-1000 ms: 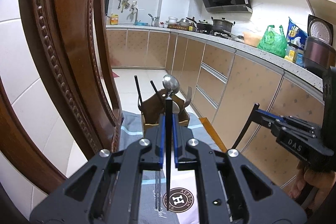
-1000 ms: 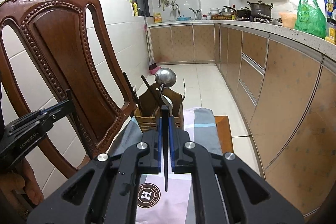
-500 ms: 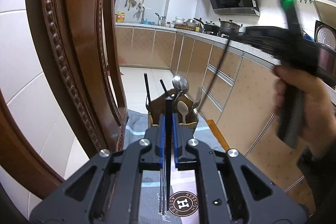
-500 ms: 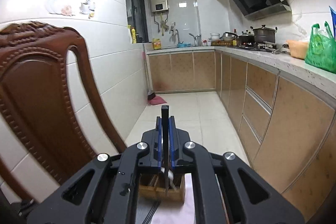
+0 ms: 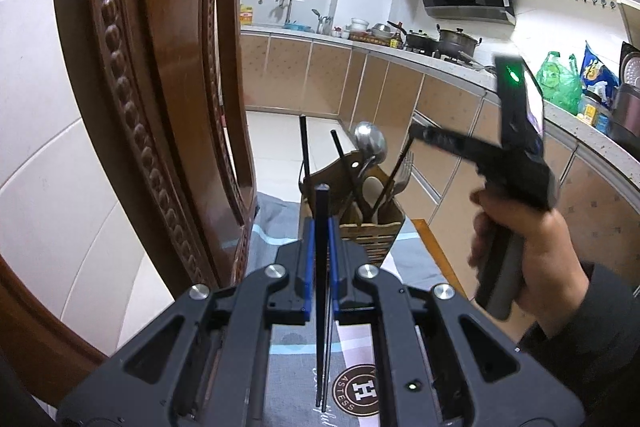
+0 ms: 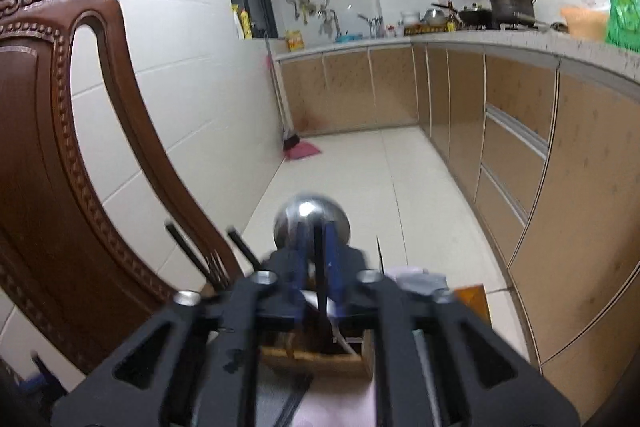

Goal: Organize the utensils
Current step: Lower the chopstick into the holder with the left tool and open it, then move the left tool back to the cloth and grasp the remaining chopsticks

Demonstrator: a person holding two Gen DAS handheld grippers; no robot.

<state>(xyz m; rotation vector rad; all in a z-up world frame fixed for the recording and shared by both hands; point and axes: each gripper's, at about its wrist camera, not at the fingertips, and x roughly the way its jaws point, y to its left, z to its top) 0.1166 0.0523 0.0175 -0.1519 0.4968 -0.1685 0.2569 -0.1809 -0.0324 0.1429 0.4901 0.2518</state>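
So the right gripper (image 6: 318, 267) sits right above the wooden utensil holder (image 6: 316, 359), with a black chopstick (image 6: 319, 259) standing between its blue pads. The jaws are opening, and there's a visible gap on both sides of the stick, so I'd say it's letting go, not gripping. The stick's long axis runs roughly 12 to 6 o'clock, bottom end pointing down into the holder, which is at 6 o'clock from the fingertips. That line-up is what matters: stick upright over the opening, it should just slide in. The left gripper (image 5: 319, 251) is pinched tight on another black chopstick (image 5: 321, 267), also running 12 to 6 through the jaws. From the left wrist view the holder (image 5: 372, 227) is at about 1 o'clock from the fingertips, near but not under them, so the right hand is clearly the closer one. The holder already has a steel ladle (image 5: 370, 147), a pale spoon (image 5: 372, 187), a fork (image 5: 404, 167) and a few black chopsticks, but I can't tell which compartment is which. It sits on a grey cloth (image 5: 272, 223) beside a wooden chair (image 5: 160, 107).
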